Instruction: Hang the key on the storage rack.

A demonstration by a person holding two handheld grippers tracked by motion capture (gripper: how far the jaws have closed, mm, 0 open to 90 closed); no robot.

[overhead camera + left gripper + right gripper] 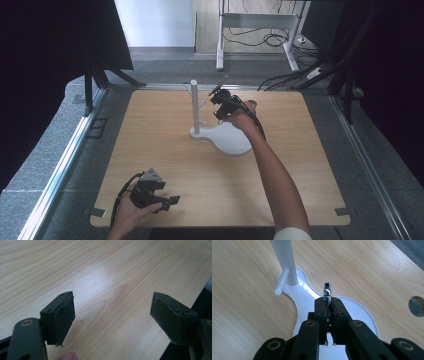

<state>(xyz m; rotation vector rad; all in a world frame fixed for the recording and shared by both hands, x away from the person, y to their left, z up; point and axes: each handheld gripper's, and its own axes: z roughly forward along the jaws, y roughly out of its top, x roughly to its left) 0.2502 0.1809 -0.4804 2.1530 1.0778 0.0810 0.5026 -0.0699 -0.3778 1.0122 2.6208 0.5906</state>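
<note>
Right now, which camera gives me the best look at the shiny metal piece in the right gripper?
The right gripper view: the metal piece sticks out above the shut right gripper, near the white stand. In the high view it is too small to make out.

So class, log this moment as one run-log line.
right gripper: shut on metal piece | near white stand | left gripper: open over table

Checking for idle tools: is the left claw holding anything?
No. The left claw stands wide open with bare table between its jaws.
</note>
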